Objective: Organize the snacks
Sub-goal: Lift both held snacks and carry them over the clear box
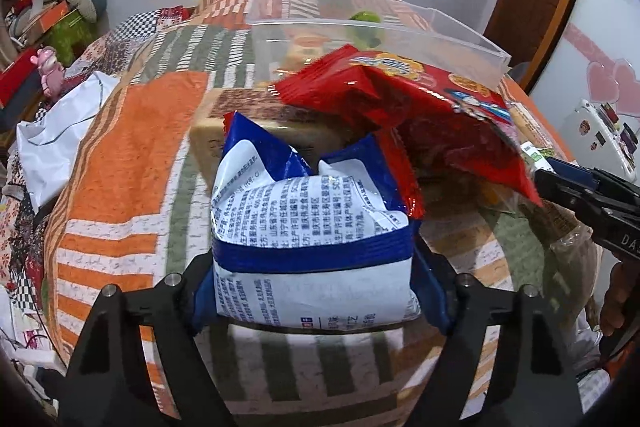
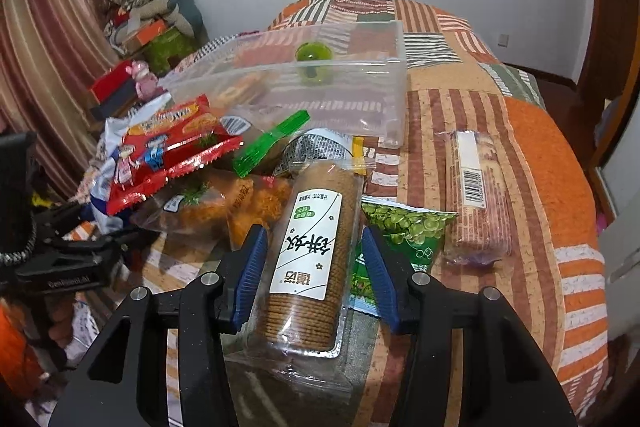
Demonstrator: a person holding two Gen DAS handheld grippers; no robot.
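Observation:
My left gripper [image 1: 316,291] is shut on a blue and white snack bag [image 1: 308,227] and holds it above the patchwork bed. A red snack bag [image 1: 404,99] lies just beyond it, in front of a clear plastic bin [image 1: 400,23]. In the right wrist view my right gripper [image 2: 316,267] is open, its blue pads [image 2: 252,267] on either side of a clear sleeve of brown biscuits [image 2: 312,251] lying on the bed. The red bag [image 2: 168,151] and the clear bin [image 2: 320,87] lie farther back. The left gripper [image 2: 80,251] shows at the left edge.
A green pea bag [image 2: 404,227] lies under the right pad. A pink wafer sleeve [image 2: 476,191] lies to the right. Orange snack packets [image 2: 240,203] and a green bag [image 2: 276,139] lie to the left. A green ball [image 2: 314,53] sits in the bin. Clutter stands left of the bed [image 1: 52,23].

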